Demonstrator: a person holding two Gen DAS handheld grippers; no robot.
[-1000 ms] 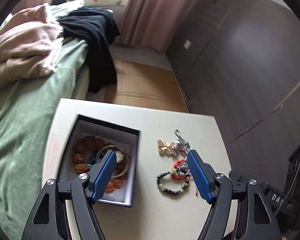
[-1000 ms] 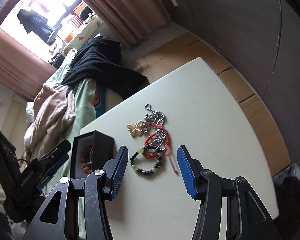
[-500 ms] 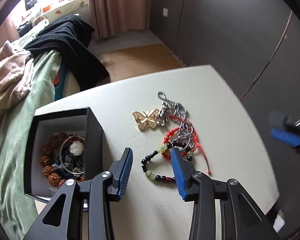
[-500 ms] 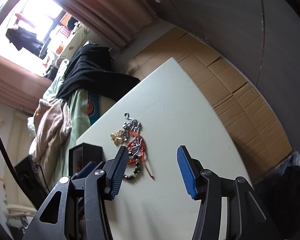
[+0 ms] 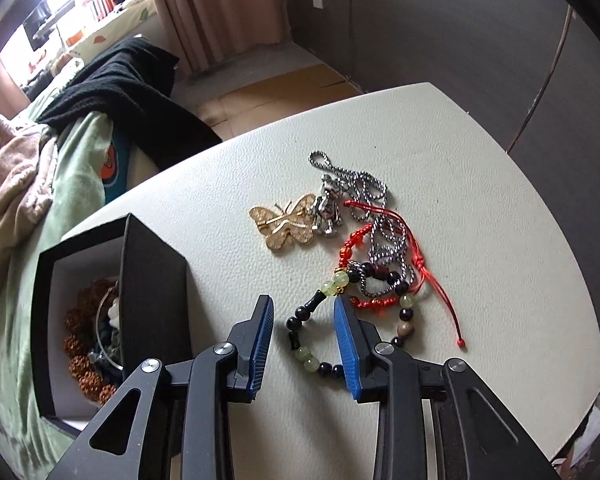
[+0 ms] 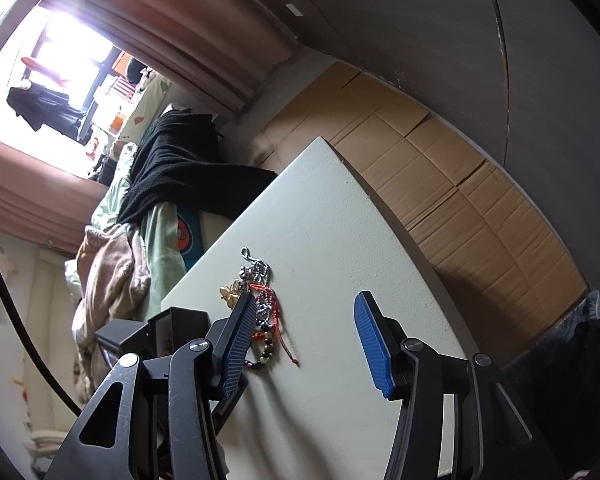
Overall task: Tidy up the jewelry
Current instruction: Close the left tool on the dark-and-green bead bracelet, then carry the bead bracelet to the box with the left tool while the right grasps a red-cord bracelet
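Note:
A pile of jewelry lies on the white table (image 5: 480,208): a gold butterfly brooch (image 5: 286,226), a silver ball chain (image 5: 364,192), a red cord bracelet (image 5: 380,304) and a bracelet of dark and green beads (image 5: 320,360). My left gripper (image 5: 305,346) is open, its jaws astride the left part of the bead bracelet, just above the table. A black box (image 5: 156,292) on the left holds brown bead bracelets (image 5: 80,340). My right gripper (image 6: 306,350) is open and empty, above the table right of the pile (image 6: 264,320).
A bed with a green sheet (image 5: 72,184), a pink blanket (image 5: 12,184) and black clothing (image 5: 128,96) lies beyond the table's left side. Cardboard (image 6: 460,184) covers the floor by a dark wall (image 5: 440,20). The table's edges are close on the right.
My left gripper has swung from over the box to the bead bracelet, narrowed its opening and come lower. My right gripper has drawn back and tilted away from the pile.

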